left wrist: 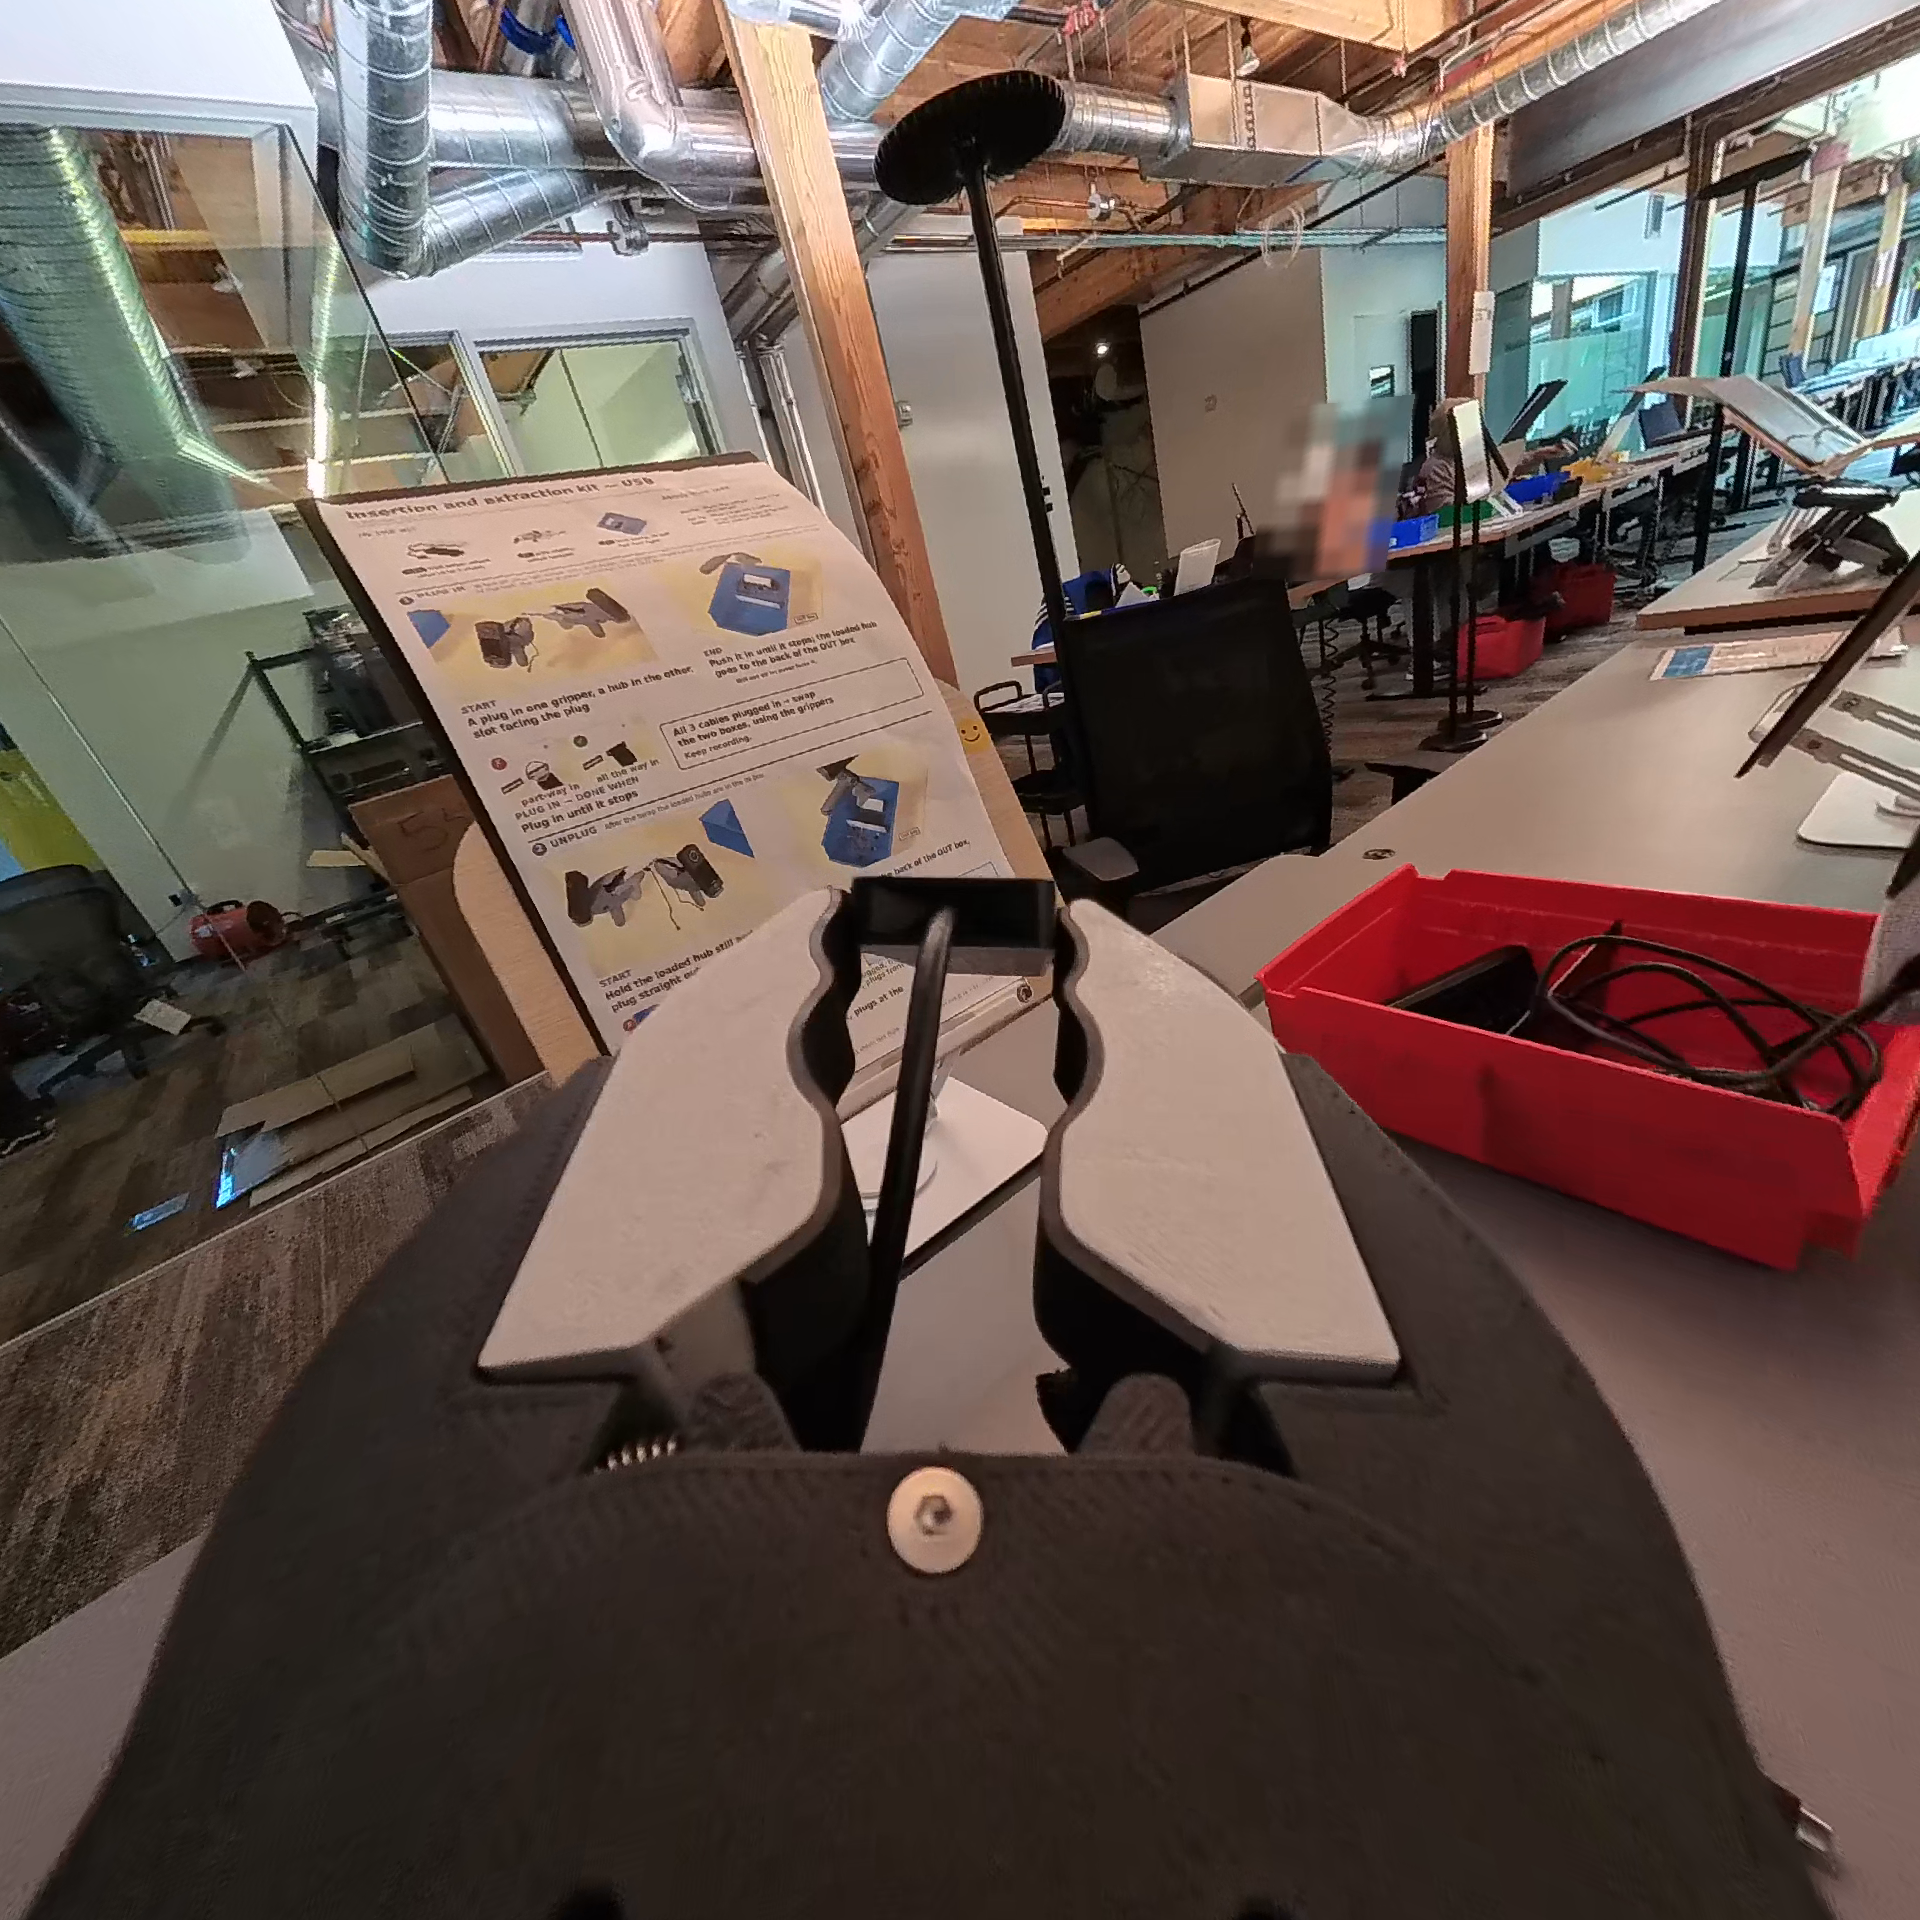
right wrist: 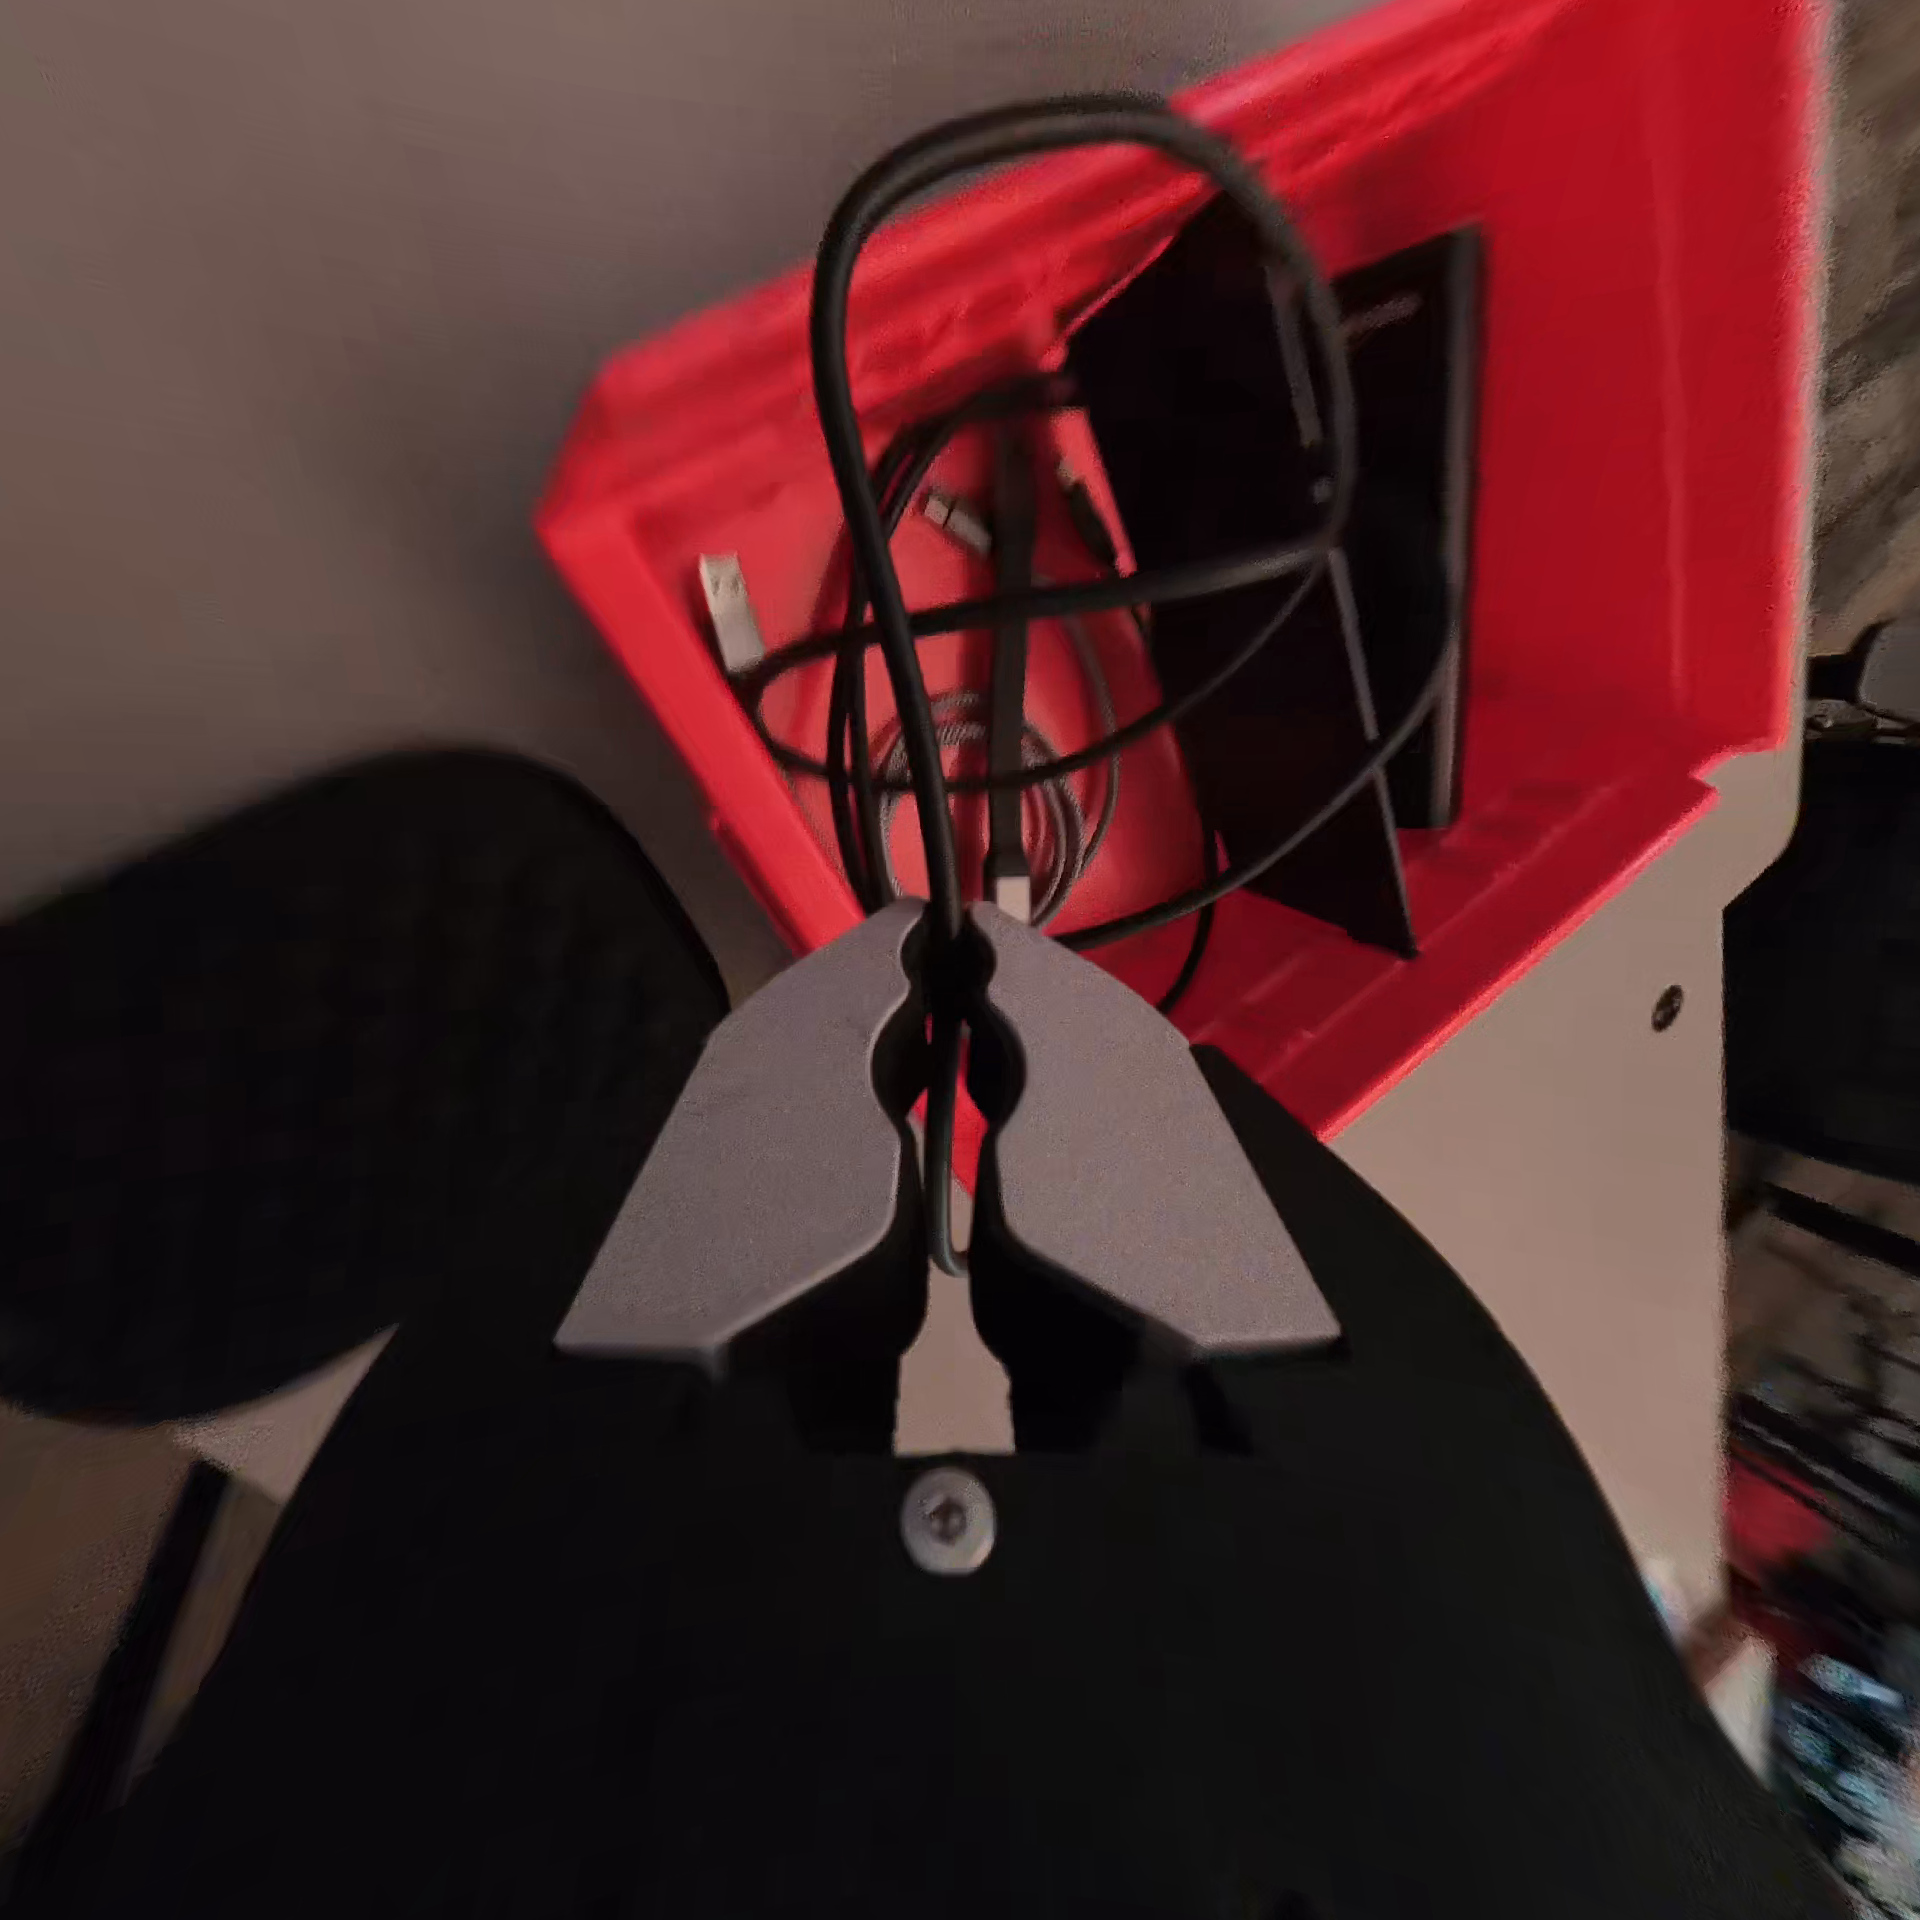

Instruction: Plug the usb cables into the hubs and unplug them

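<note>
A: What does the hub look like?

B: A small black rectangular block, the hub [left wrist: 951, 923], with a black lead [left wrist: 914, 1081] coming out of its near face and running back down between the fingers towards the camera.

A: And where does it sit against the tongs?

B: Right at the tips of the left gripper [left wrist: 954, 935]. The two grey fingers press on its short ends, one on each side, so the jaws are clamped on it with a wide gap behind. It is held up off the grey table [left wrist: 1621, 1455], in front of a curved instruction sheet [left wrist: 665, 727] on a stand.

A: The other tongs?

B: The right gripper [right wrist: 948, 920] is nearly closed, pinching a black cable [right wrist: 883, 582]. The cable passes through the notches between the fingers and rises in a tall loop beyond the tips, over the red bin [right wrist: 665, 582].

A: So the cable is above the bin?

B: Yes, the loop hangs over it, while the rest of the tangle lies inside. In there I see a silver USB plug [right wrist: 730, 613] near the left wall, more coiled cables, and a flat black device [right wrist: 1351, 582] leaning on the right side. The picture is blurred, so finer detail is lost.

A: Where is the bin from the left view?

B: On the table, off to the right of the held hub and well apart from it.
</note>
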### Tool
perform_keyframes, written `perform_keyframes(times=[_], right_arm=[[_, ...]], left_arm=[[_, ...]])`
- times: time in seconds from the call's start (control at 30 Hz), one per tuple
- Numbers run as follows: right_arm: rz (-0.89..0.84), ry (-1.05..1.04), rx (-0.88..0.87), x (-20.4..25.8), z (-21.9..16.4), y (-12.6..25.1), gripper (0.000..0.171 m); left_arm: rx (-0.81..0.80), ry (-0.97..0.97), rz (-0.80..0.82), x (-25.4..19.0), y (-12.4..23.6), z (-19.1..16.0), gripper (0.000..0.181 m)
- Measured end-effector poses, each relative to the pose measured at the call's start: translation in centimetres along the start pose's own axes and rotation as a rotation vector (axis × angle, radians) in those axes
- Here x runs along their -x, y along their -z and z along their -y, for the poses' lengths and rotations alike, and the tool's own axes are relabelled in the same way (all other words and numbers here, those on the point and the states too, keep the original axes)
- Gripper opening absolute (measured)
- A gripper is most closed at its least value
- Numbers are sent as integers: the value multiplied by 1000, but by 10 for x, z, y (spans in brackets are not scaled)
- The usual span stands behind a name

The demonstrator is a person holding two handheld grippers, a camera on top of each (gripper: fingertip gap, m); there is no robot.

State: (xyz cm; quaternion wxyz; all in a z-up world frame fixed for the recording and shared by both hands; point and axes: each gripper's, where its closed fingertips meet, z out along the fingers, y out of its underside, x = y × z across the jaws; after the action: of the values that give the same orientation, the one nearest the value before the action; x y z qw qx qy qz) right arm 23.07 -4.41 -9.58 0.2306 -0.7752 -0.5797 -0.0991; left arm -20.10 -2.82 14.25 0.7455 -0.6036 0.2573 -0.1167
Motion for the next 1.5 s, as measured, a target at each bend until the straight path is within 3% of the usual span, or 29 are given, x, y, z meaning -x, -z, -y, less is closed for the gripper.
perform_keyframes(times=[0.17, 0.23, 0.57, 0.7, 0.8, 0.87, 1.0, 1.1, 1.27, 1.37, 1.5], right_arm=[[75, 102, 214, -3, -13, -36, 3], [113, 105, 224, -5, -11, -50, 3], [270, -144, 297, -4, -29, -94, 3], [287, -181, 198, -3, -23, -92, 6], [297, -219, 75, -1, -17, -79, 26], [267, -270, -24, -8, -12, -65, 43], [145, -333, -288, -30, 7, -13, 44], [-36, -319, -467, -48, 36, 37, 45], [-290, -177, -723, -48, 118, 109, 44], [-257, -146, -833, -31, 172, 120, 44], [-46, -177, -1046, 5, 246, 128, 48]], left_arm=[[8, -14, -4, -5, -2, 0, 35], [8, -19, -6, -6, -1, 0, 35], [8, -16, -13, -7, -1, 0, 35], [8, -17, -22, -10, -2, 0, 35], [8, -8, -42, -14, -4, 0, 35], [7, 4, -63, -17, -5, -1, 35], [9, 9, -120, -28, -9, -2, 35], [-5, 12, -198, -43, -13, -1, 35], [-46, -31, -261, -65, -18, 0, 35], [-71, -126, -246, -76, -20, 3, 35], [-116, -264, -205, -89, -21, 7, 35]])
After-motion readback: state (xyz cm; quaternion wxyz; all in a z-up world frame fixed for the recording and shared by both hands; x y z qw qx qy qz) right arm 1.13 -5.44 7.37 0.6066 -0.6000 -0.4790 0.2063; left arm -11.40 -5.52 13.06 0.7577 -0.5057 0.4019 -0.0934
